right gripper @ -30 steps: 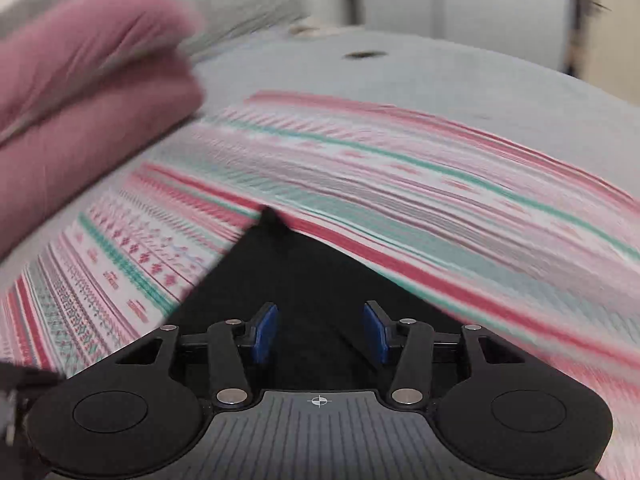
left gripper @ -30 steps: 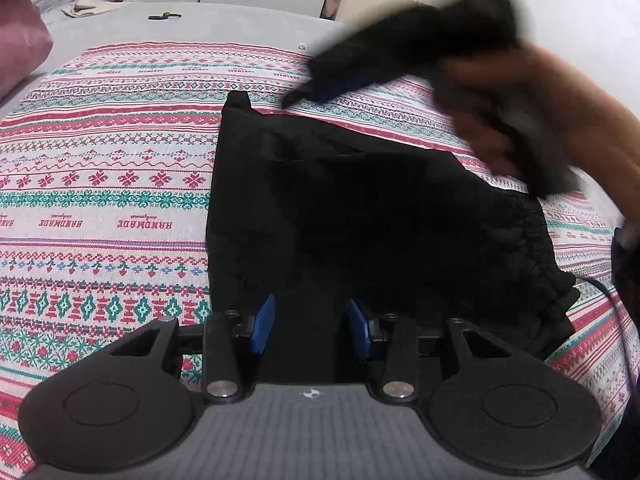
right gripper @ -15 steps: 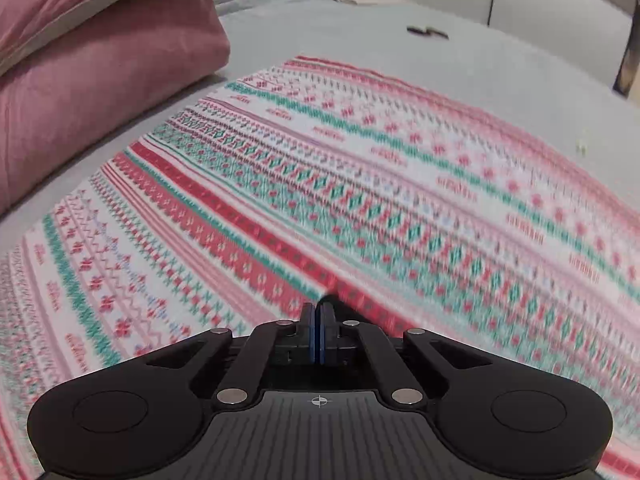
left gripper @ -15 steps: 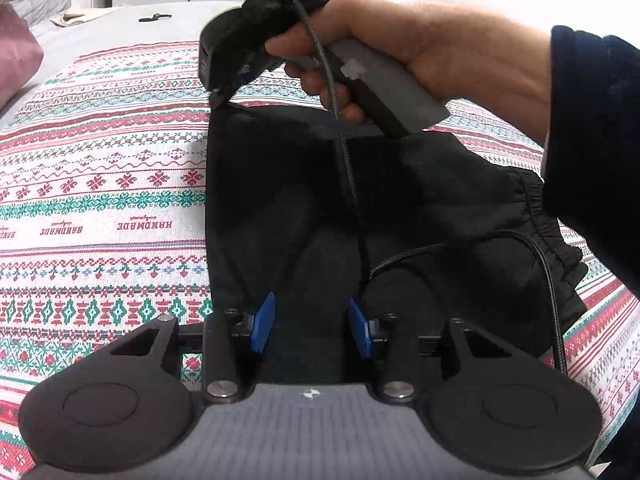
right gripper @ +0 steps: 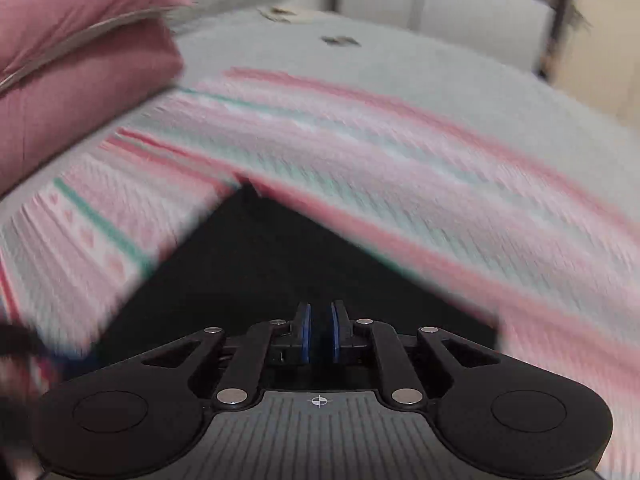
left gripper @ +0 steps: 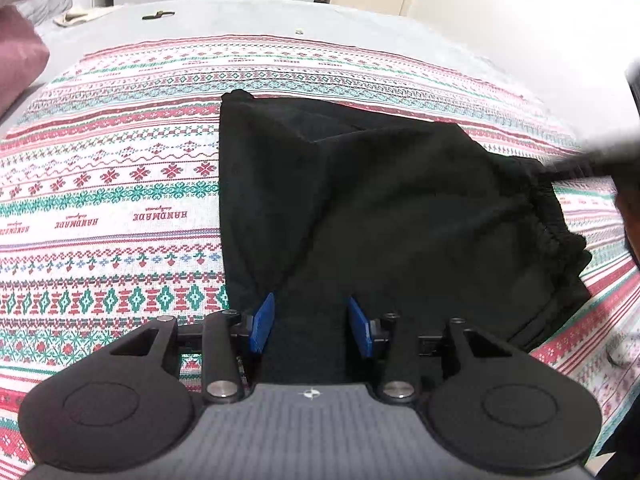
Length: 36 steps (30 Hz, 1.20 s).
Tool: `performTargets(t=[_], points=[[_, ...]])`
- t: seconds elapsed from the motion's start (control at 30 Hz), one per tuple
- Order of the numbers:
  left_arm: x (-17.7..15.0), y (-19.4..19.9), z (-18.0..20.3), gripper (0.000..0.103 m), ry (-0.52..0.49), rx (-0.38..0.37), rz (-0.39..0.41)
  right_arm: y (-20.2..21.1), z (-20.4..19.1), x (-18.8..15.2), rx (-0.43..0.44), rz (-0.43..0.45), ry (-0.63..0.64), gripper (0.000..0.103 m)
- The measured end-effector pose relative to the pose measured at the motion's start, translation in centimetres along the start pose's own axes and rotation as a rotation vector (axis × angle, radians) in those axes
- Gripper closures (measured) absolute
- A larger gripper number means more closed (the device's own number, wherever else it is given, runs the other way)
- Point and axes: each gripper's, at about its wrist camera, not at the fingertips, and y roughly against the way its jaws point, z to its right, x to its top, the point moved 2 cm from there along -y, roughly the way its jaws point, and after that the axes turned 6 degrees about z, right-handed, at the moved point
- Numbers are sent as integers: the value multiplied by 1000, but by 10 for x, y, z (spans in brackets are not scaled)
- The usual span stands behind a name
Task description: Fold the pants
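**Pants mostly folded, final tidy/fold likely pending**

Pants [left gripper: 400, 216]: black, lying on the patterned bedspread [left gripper: 112, 184] on the bed, already in a compact squarish bundle. At least one fold layer is visible as a flap edge across the upper part. Elastic waistband [left gripper: 556, 216] is bunched at the right edge, not squared off.

Left tool [left gripper: 311, 326]: fingers spread, nothing between them, hovering over the near edge of the pants. Can't tell if it touches the fabric.

Right tool [right gripper: 319, 334]: blue pads nearly pressed together, thin gap showing. Black cloth is under and in front of it, but I can't tell if any is pinched. View is motion-blurred. A pink pillow [right gripper: 80, 60] sits far left.

Judgement: legs look folded in already. What's left is probably one more fold or just flattening the waistband side. Bundle is lopsided on the right, so it's not finished yet.
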Motion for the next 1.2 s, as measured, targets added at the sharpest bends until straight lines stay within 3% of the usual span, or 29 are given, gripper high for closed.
performTargets(t=[0.1, 0.17, 0.27, 0.33, 0.4, 0.47, 0.57, 0.73, 0.87, 0.93, 1.03, 1.13, 1.2], points=[[-1, -2, 6, 29, -30, 15, 1, 13, 37, -56, -19, -39, -124, 92], [-1, -3, 8, 25, -42, 18, -2, 16, 50, -76, 38, 26, -205, 92], [1, -5, 6, 21, -24, 10, -9, 21, 41, -65, 24, 21, -184, 89], [3, -5, 2, 20, 14, -5, -10, 26, 36, -61, 76, 27, -171, 85], [6, -2, -4, 20, 50, -20, -6, 29, 39, -61, 69, 27, -190, 73], [10, 1, -12, 19, 75, -13, 13, 37, 47, -60, 48, 62, -209, 71], [15, 0, -26, 19, 140, -16, 32, 52, 73, -56, 41, 138, -328, 60], [12, -9, -24, 19, 132, 39, -7, 35, 88, -48, -18, 154, -358, 59], [10, -10, -30, 20, 168, 17, 4, 18, 98, -48, -103, 104, -396, 59], [11, -11, -39, 26, 193, 7, 8, 7, 102, -57, -89, 52, -410, 57], [16, -13, -51, 44, 219, 5, 10, 6, 111, -65, -61, 51, -497, 55], [22, -16, -68, 43, 306, -2, 26, 21, 123, -70, -24, 81, -599, 49], [26, -22, -78, 39, 377, -37, 34, 26, 126, -75, -16, 81, -618, 32]])
